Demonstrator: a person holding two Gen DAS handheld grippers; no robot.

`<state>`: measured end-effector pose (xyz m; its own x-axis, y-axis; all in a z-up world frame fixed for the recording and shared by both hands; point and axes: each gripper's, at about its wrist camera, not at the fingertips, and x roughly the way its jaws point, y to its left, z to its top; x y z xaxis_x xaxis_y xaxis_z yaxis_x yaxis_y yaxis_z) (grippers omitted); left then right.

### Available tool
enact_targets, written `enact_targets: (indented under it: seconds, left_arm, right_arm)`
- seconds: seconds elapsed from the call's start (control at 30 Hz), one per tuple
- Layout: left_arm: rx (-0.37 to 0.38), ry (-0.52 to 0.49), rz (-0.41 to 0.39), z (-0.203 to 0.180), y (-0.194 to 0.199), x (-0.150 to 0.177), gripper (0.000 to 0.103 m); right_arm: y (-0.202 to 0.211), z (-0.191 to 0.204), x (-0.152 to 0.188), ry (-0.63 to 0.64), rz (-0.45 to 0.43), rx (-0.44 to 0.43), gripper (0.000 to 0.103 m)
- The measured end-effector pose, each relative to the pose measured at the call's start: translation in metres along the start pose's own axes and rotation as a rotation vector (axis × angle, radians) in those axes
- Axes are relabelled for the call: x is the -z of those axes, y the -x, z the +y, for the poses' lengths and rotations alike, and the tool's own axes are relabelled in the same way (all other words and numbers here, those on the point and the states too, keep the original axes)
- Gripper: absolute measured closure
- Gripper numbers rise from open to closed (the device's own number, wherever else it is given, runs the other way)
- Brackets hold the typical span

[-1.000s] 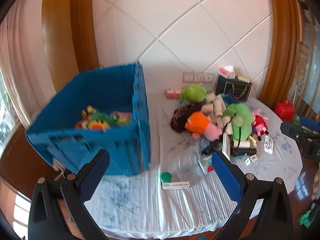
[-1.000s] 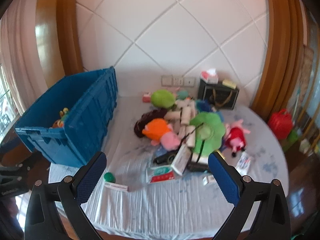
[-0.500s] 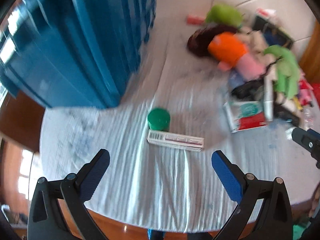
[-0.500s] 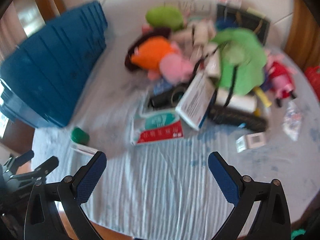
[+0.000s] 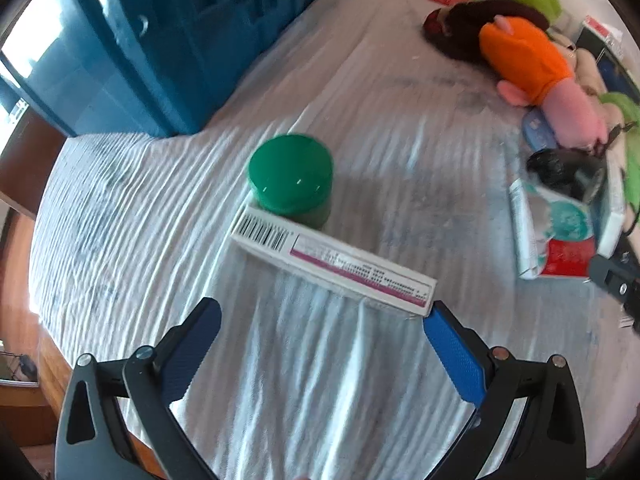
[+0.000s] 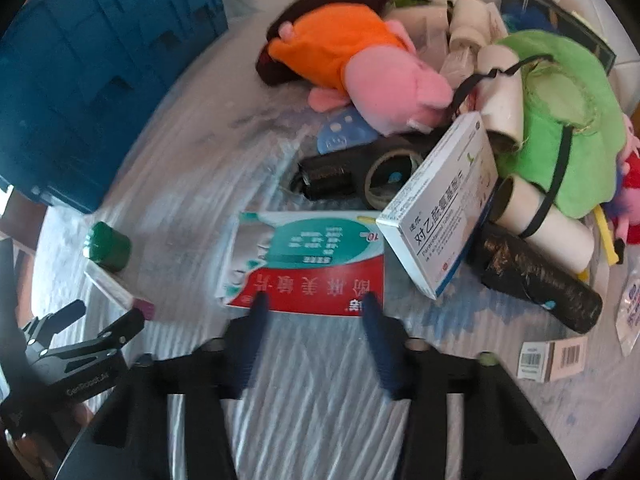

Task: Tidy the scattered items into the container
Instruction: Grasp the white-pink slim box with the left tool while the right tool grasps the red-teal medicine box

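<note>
Both tools have dropped from a room-wide view to the tabletop [image 5: 360, 380]. Left tool [image 5: 320, 320] gapes wide before the long white carton [image 5: 332, 266] beside the green-lidded jar [image 5: 290, 176]; right tool [image 6: 312, 312], half-closed, reaches the red-and-teal packet [image 6: 312, 264] (empty yet). Straddle the carton's narrow width; blue plastic crate [image 5: 180, 40] waits behind.

Both claws have dropped from a high, wide look over the surface to just above it. The left claw [image 5: 320, 316], still spread wide, now faces the long white box [image 5: 332, 266] at 12 o'clock. The right claw [image 6: 312, 300] has narrowed over the red-and-teal packet [image 6: 312, 264].
</note>
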<state>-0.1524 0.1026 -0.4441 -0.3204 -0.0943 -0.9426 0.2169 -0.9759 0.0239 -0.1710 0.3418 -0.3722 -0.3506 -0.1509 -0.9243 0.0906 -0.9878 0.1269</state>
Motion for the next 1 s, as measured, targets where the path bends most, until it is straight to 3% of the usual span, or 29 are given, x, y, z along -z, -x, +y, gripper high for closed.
enact_targets:
  seconds: [0.13, 0.2, 0.33, 0.43, 0.5, 0.63, 0.73, 0.83, 0.87, 1.0]
  left_arm:
    - [-0.028, -0.054, -0.003, 0.009, 0.000, 0.004, 0.002]
    - [-0.019, -0.071, -0.007, 0.017, 0.003, 0.003, 0.012]
    - [-0.035, -0.104, -0.020, 0.038, -0.001, -0.006, 0.015]
    - [-0.031, -0.101, -0.012, 0.052, -0.006, -0.017, 0.031]
    - [-0.038, -0.089, -0.013, 0.063, -0.005, -0.023, 0.031]
    - [0.028, -0.092, 0.001, 0.077, 0.003, -0.023, 0.031]
    - [0.089, -0.069, -0.011, 0.079, 0.017, -0.025, 0.031]
    - [0.104, -0.002, -0.029, 0.077, 0.019, -0.034, 0.031]
    - [0.102, 0.023, -0.024, 0.074, 0.014, -0.042, 0.031]
    - [-0.014, 0.092, -0.005, 0.058, -0.017, -0.039, 0.031]
  right_arm:
    - [-0.009, -0.010, -0.002, -0.040, 0.014, 0.018, 0.068]
    - [-0.012, -0.014, -0.004, -0.063, 0.000, 0.040, 0.069]
    - [-0.018, -0.023, -0.008, -0.130, 0.001, 0.061, 0.069]
    - [-0.020, -0.013, -0.008, -0.143, 0.029, 0.009, 0.066]
    - [-0.023, 0.006, -0.005, -0.118, 0.056, -0.032, 0.066]
    - [-0.029, 0.048, 0.004, -0.056, 0.118, -0.119, 0.066]
    - [-0.021, 0.061, 0.002, -0.007, 0.084, -0.059, 0.064]
    - [-0.012, 0.059, -0.008, 0.022, 0.043, -0.031, 0.053]
    - [-0.011, 0.058, -0.012, 0.039, 0.032, -0.019, 0.047]
    - [-0.013, 0.051, -0.019, 0.121, 0.027, -0.020, 0.046]
